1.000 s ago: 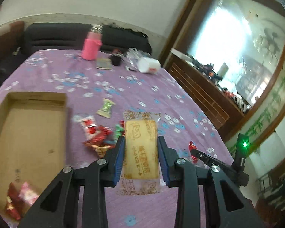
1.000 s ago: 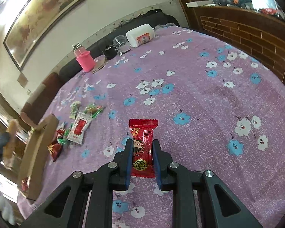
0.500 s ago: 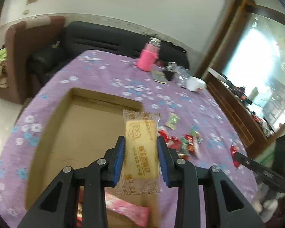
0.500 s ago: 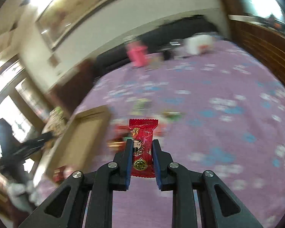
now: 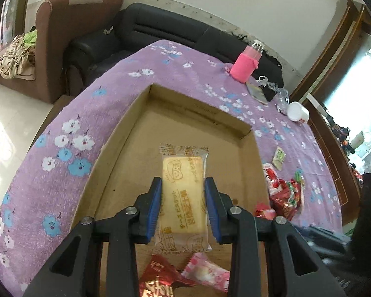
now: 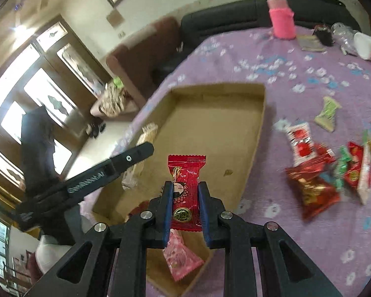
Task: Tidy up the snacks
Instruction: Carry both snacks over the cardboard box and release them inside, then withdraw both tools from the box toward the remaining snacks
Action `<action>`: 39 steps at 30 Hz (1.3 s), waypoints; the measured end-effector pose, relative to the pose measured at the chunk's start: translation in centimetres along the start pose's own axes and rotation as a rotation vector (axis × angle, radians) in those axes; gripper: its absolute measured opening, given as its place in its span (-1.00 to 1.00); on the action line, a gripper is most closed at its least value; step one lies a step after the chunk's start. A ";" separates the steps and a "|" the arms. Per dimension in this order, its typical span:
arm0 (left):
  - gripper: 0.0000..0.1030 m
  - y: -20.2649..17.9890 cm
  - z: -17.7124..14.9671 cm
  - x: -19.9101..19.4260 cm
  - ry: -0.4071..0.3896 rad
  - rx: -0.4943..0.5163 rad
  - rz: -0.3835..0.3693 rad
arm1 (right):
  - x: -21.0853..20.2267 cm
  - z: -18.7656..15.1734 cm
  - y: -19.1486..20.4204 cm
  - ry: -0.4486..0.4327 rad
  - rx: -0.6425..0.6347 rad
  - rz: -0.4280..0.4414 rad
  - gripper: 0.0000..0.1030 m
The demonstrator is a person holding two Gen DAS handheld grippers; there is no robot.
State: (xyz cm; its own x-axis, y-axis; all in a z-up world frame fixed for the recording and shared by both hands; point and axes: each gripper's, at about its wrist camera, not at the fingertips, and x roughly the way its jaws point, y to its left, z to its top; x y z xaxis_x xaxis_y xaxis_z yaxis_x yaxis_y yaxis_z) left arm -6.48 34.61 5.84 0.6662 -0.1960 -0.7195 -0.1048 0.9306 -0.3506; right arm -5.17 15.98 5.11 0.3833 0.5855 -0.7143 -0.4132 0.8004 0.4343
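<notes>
step: drop both snacks in cardboard tray [image 5: 126, 133] | my left gripper [image 5: 183, 198] pinches biscuit packet [image 5: 183, 193] over tray floor | my right gripper [image 6: 185, 198] clamps red candy [image 6: 186, 188] above near corner | tip: lower first, release clear of pink sweet [image 6: 180, 257] at 6 o'clock | loose pile [image 6: 334, 170] at 3 o'clock

Tablecloth [image 5: 116, 94] purple w/ white+blue flowers. Cardboard box [image 5: 141, 133] plain brown. Biscuit packet [image 5: 184, 195] pale yellow, clear wrap, brown print. Candy [image 6: 186, 193] red w/ gold seal. Bottle sleeve [image 5: 244, 68] pink. Gripper pads [image 5: 153, 208] blue.
</notes>
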 end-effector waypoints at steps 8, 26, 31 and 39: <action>0.15 -0.2 -0.4 -2.6 -0.074 -0.024 -0.001 | -0.2 -1.7 1.4 -0.015 -0.084 -0.042 -0.36; 0.48 -18.5 -5.9 -6.4 -0.067 0.233 -0.185 | -18.3 -13.8 -11.0 -0.354 0.239 -0.224 -0.02; 0.48 -23.3 -8.4 -5.4 -0.019 0.292 -0.198 | -20.5 -15.5 -13.4 -0.392 0.299 -0.231 -0.02; 0.47 -27.7 -11.2 -3.9 0.035 0.372 -0.199 | -22.9 -17.3 -16.0 -0.453 0.344 -0.264 -0.02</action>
State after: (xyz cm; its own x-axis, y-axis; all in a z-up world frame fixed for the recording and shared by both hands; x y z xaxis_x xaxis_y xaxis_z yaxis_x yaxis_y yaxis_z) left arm -14.50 6.11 11.66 0.6201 -0.3877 -0.6821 0.3011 0.9204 -0.2495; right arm -21.65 -12.45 5.03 0.7795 0.2988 -0.5505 0.0034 0.8768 0.4808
